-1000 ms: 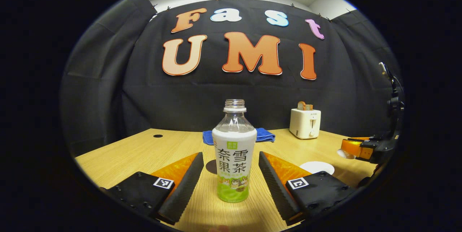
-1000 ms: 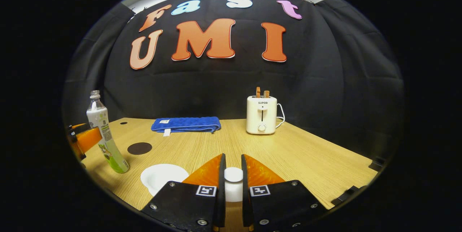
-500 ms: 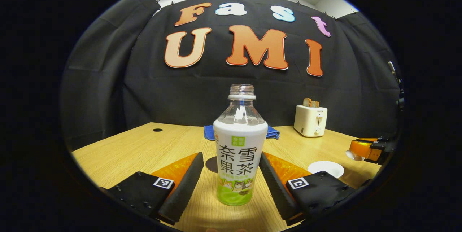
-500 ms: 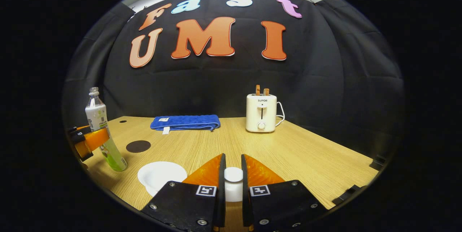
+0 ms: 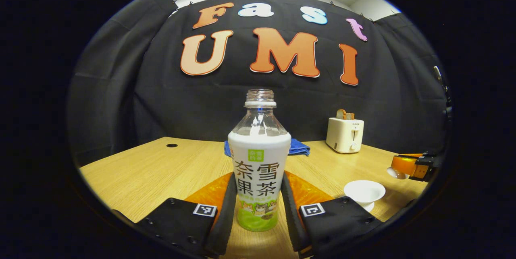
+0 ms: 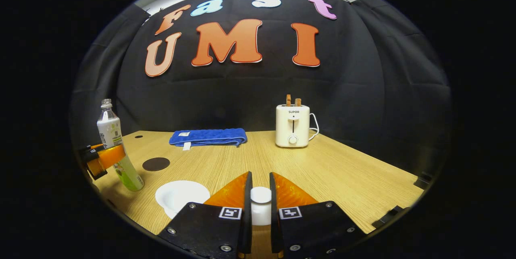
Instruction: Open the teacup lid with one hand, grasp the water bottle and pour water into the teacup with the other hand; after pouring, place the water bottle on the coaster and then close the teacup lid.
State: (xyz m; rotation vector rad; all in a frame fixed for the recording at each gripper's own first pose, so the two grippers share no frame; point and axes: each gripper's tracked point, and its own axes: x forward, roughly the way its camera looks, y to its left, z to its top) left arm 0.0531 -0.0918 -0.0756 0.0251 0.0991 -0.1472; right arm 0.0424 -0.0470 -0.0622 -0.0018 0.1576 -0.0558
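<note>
While toaster (image 6: 292, 126) stands rearward, towel (image 6: 208, 137) behind coaster (image 6: 155, 164).

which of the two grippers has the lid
The right gripper: it is shut on the white lid, off the open teacup. The left gripper grips the bottle instead.

Clear glossy plastic water bottle (image 5: 259, 158), wood-grain table (image 6: 346, 178), plush blue cloth (image 6: 208, 137), glossy white teacup (image 5: 364, 191)
</note>
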